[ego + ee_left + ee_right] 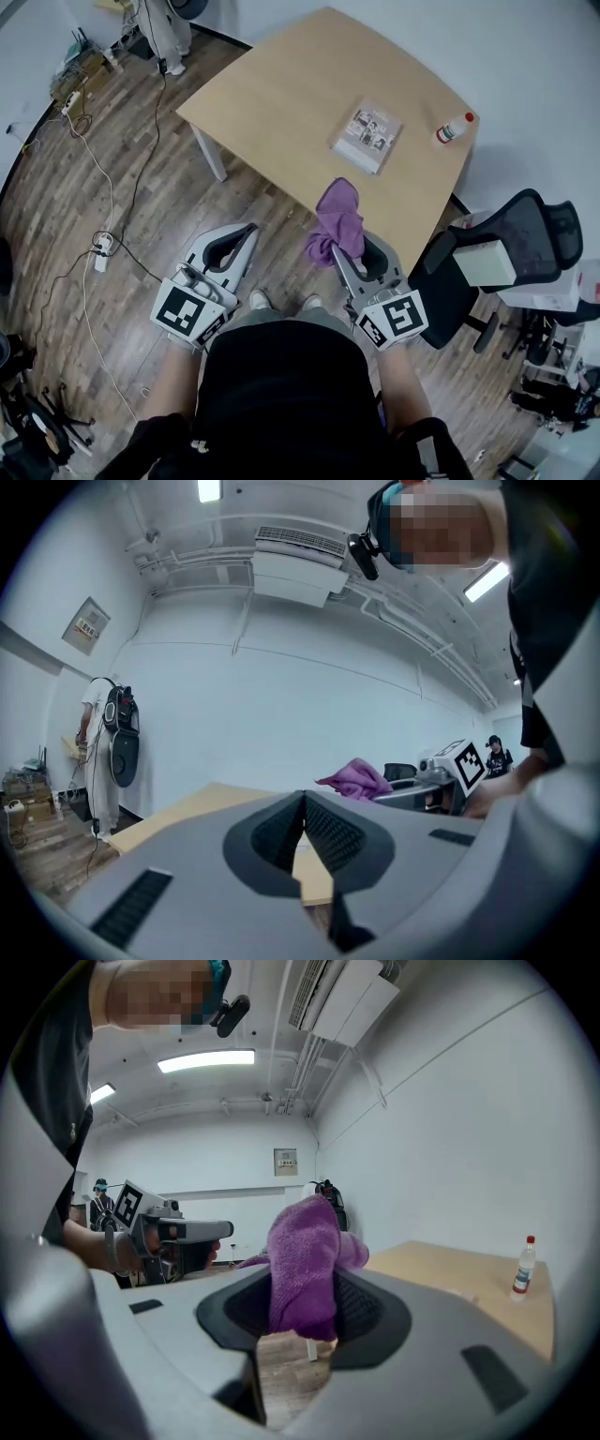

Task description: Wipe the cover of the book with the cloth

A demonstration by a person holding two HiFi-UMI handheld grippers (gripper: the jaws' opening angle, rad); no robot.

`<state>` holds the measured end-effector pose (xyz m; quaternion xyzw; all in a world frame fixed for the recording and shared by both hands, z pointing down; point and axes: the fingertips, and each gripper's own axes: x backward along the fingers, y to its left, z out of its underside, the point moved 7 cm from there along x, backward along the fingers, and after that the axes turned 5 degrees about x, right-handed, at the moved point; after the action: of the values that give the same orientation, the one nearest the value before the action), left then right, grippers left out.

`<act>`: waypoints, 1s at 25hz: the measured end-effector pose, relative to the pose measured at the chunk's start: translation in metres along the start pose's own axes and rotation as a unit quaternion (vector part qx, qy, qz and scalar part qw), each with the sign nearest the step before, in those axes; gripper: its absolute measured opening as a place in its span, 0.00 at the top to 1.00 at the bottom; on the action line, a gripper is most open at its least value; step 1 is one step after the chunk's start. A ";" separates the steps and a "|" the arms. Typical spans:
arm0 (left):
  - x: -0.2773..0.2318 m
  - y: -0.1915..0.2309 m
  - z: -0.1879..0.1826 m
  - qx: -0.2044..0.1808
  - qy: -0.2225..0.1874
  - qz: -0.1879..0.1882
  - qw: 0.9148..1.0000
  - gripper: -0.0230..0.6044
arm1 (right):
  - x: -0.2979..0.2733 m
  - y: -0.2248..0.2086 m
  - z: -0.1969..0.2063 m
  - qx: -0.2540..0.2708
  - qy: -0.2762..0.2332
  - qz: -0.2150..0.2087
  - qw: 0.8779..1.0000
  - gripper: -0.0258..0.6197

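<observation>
A book (367, 135) with a pictured cover lies flat on the light wooden table (281, 103), towards its right side. My right gripper (349, 251) is shut on a purple cloth (338, 221), which bunches up out of its jaws just short of the table's near edge. In the right gripper view the cloth (305, 1267) fills the gap between the pads. My left gripper (242, 241) hangs over the wooden floor to the left, shut and empty, its pads touching in the left gripper view (302, 829).
A small clear bottle with a red cap (454, 129) stands near the table's right edge. A black office chair (506, 234) sits to the right of the table. Cables and a power strip (101, 251) lie on the floor at left. A person (161, 28) stands beyond the table.
</observation>
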<state>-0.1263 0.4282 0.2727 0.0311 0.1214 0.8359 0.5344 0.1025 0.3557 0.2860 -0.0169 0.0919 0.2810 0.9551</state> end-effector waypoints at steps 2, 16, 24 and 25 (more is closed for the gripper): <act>0.006 0.007 -0.001 0.002 -0.003 0.006 1.000 0.93 | -0.005 0.004 0.000 0.004 0.004 0.002 1.000 0.69; -0.006 0.047 -0.002 0.015 -0.008 -0.025 1.000 0.93 | -0.046 -0.017 0.006 -0.015 0.018 0.013 1.000 0.69; -0.060 0.082 -0.008 0.026 0.000 -0.040 0.999 0.93 | -0.099 -0.071 0.001 -0.011 0.018 -0.014 1.000 0.69; -0.069 0.086 -0.008 0.026 0.002 -0.042 0.999 0.93 | -0.105 -0.080 0.001 -0.011 0.018 -0.017 1.000 0.69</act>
<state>-0.1748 0.3303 0.2904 0.0386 0.1453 0.8095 0.5676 0.0595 0.2322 0.3050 -0.0343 0.1054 0.2659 0.9576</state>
